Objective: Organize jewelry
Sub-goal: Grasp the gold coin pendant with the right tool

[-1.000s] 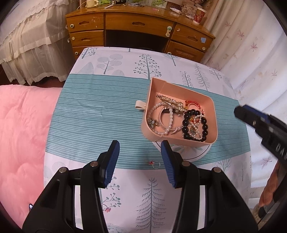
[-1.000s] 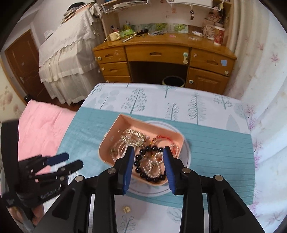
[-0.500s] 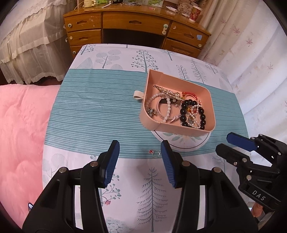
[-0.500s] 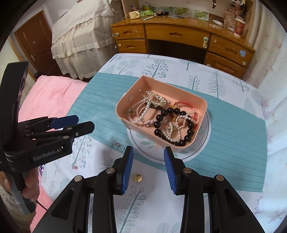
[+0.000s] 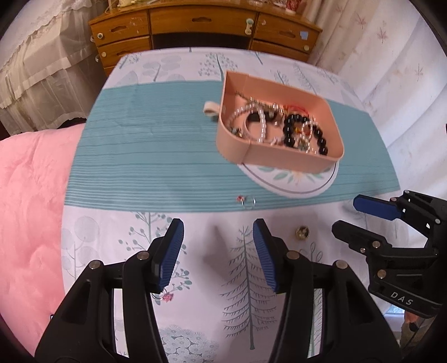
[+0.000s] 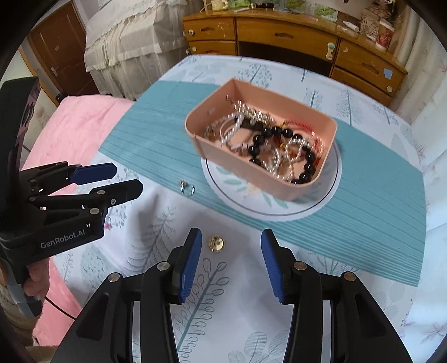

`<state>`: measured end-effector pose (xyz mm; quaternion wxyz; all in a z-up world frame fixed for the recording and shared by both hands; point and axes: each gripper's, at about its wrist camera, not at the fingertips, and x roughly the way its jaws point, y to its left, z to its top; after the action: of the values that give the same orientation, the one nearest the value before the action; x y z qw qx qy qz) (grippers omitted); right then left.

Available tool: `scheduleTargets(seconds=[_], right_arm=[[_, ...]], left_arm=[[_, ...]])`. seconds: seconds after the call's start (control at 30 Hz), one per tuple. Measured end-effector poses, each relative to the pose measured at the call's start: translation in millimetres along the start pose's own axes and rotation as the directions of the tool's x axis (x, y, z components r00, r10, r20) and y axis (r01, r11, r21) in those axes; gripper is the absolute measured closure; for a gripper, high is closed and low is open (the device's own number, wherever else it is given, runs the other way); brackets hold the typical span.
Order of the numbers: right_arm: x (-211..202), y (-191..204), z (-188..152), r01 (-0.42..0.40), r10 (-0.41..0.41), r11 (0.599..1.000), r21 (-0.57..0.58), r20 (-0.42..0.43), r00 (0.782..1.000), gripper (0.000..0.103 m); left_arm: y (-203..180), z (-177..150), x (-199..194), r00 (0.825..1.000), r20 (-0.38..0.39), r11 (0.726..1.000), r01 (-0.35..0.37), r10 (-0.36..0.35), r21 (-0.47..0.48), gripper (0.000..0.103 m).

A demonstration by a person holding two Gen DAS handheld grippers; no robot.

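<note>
A pink tray [image 5: 290,160] [image 6: 212,145] holds pearl and black bead bracelets and other jewelry. A silver ring [image 5: 248,201] [image 6: 187,188] lies loose on the tablecloth in front of the tray. A small gold piece [image 5: 302,232] [image 6: 216,243] lies nearer, just ahead of my right gripper's left finger. A pink-stone ring [image 5: 166,297] lies under my left gripper. My left gripper [image 5: 218,251] [image 6: 123,181] is open and empty above the cloth. My right gripper [image 6: 232,259] [image 5: 354,220] is open and empty.
The table carries a white cloth [image 5: 195,307] with tree prints and a teal striped band [image 5: 139,156]. A pink quilt [image 5: 28,209] lies to the left. A wooden desk with drawers [image 5: 201,22] stands behind. A white curtain [image 5: 391,83] hangs at right.
Both grippers have pulled back toward me and lowered toward the cloth. The gold piece and the loose rings have come into closer view. Both grippers stay open.
</note>
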<state>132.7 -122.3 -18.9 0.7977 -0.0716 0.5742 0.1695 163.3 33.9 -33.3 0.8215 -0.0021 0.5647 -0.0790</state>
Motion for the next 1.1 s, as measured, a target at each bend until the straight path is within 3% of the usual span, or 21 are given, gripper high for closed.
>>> scheduleTargets(seconds=[0.53,0.77,0.87,0.97,1.1], right_arm=[[73,2,1,-0.031,0.032,0.999,0.009,-0.145,0.989,0.058],[80,17,2,0.025,-0.034,0.998,-0.063,-0.131,0.991,0.059],[81,30,-4,0.066,-0.082,0.989,-0.134,-0.118,0.99,0.065],[81,36,-6,0.062,-0.079,0.987,-0.15,-0.112,0.991,0.082],[80,36,-3,0.038,-0.052,0.992,-0.124,-0.117,0.992,0.084]], left_arm=[[18,3,43,0.996,-0.092,0.998,-0.017,0.012,-0.054,0.055],[26,8,49,0.995,-0.101,0.997,-0.01,0.002,-0.08,0.054],[27,11,49,0.995,-0.098,0.997,-0.012,0.004,-0.079,0.054],[27,15,48,0.996,-0.093,0.997,-0.011,0.004,-0.081,0.055],[24,23,49,0.996,-0.093,0.997,0.005,-0.013,-0.08,0.055]])
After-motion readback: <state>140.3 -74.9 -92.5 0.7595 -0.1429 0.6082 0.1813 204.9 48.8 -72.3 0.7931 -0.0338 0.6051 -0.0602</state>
